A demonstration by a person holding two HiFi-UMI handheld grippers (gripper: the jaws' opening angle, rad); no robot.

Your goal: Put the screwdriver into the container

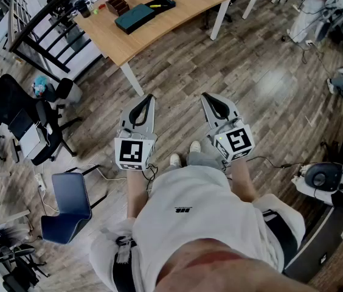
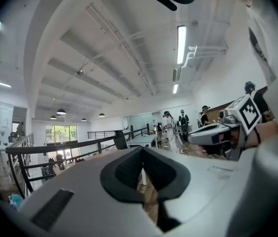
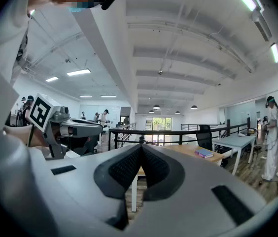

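Both my left claw (image 1: pixel 151 97) and right claw (image 1: pixel 204 96) were pressed together, empty, with the table (image 1: pixel 177 11) well ahead, nearer the left.

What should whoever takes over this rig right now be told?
Left claw: shut, empty.
Right claw: shut, empty.
Both are held in front of the person's body above the wooden floor, well short of the table.
On the table: a dark teal case, a black tray with something yellow on it, perhaps the screwdriver, and a small brown box, perhaps the container. They are too small to be sure.
Done: nothing yet.
Left: go to the table, pick up the screwdriver, put it into the container.
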